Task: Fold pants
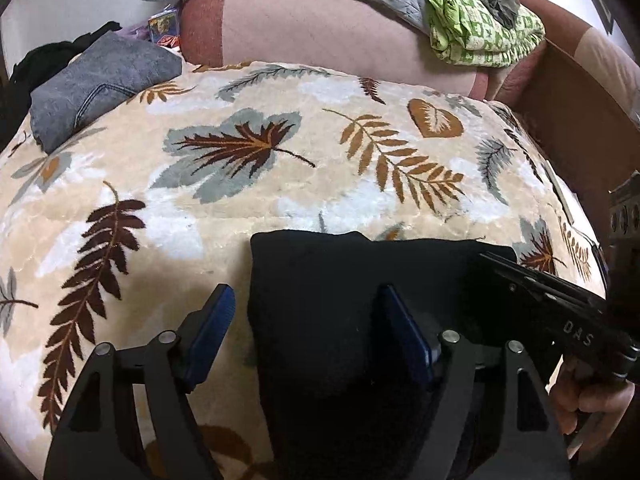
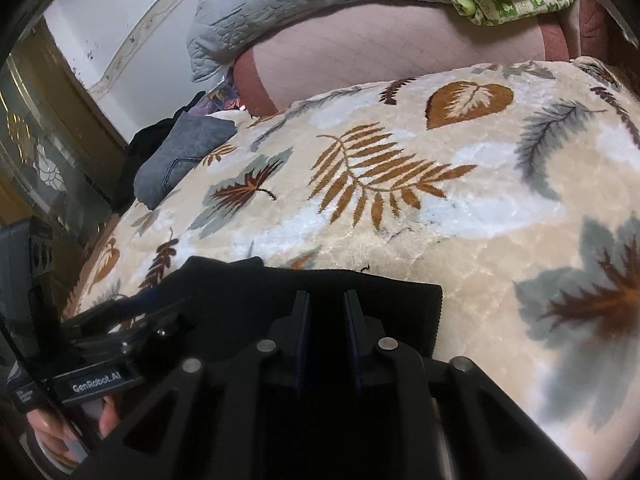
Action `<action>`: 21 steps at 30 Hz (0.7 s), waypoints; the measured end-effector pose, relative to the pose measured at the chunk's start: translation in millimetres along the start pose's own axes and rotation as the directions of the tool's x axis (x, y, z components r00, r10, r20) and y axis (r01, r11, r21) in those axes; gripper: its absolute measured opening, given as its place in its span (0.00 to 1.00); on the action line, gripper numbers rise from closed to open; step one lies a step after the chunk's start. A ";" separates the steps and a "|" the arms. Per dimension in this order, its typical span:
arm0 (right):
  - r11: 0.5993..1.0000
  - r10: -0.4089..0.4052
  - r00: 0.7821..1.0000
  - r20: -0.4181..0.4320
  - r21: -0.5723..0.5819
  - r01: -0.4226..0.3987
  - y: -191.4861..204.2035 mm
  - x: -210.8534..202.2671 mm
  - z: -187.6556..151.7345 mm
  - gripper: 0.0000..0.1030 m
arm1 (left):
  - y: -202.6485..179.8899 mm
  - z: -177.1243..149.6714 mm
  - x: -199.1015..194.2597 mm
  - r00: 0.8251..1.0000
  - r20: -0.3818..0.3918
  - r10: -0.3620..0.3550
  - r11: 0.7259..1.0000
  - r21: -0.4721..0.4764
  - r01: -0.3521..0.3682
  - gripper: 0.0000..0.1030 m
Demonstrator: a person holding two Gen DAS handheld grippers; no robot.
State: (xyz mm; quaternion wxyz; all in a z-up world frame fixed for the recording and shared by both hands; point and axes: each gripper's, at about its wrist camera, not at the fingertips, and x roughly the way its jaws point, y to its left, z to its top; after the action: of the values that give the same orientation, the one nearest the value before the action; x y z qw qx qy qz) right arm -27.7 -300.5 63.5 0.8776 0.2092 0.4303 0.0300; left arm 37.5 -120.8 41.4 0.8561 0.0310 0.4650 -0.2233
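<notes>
Black pants [image 1: 340, 280] are seen folded into a compact block on the near part of the bed [image 1: 168, 240], laid on a cream plush blanket with brown and grey leaf print. Left gripper [image 1: 308, 304] is held over the block's left edge with jaws released and spread wide; one blue pad [image 1: 212, 328] is seen off the fabric over the blanket, the other over the black cloth, nothing pinched. Right gripper [image 2: 326, 308] is positioned over the block's right half, near its far edge; jaws are drawn nearly together with only a narrow gap. Whether cloth is caught between them cannot be told, black on black. In the left wrist view the right gripper is seen entering from the right, with the hand [image 1: 588, 404] that holds it. Grey folded jeans [image 1: 96, 88] are parked at the far left of the bed, well apart from the pants. A green patterned cloth [image 1: 480, 32] is piled at the far right against the pink headboard cushion [image 1: 320, 28]
</notes>
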 end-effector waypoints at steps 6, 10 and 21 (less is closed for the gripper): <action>1.000 0.016 1.000 0.004 0.000 -0.016 6.1 -21.9 -1.9 0.22 | -0.1 -2.9 -8.3 1.000 -0.001 -0.001 1.000 -0.004 0.001 0.76; 0.999 0.029 0.999 0.013 -0.020 -0.029 12.7 -39.6 -10.7 0.27 | 1.3 -6.1 -22.3 1.000 0.013 0.010 1.000 -0.006 -0.009 0.76; 0.997 0.007 0.999 -0.034 -0.075 -0.010 24.8 -55.9 -44.2 0.27 | 6.9 -38.4 -46.0 1.000 0.022 0.005 1.000 -0.015 -0.005 0.76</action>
State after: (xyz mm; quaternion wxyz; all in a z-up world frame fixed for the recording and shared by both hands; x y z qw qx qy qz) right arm -93.5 -275.9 90.8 0.8773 0.1772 0.4427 0.0534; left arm -11.2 -88.3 55.9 0.8619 0.0231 0.4572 -0.2181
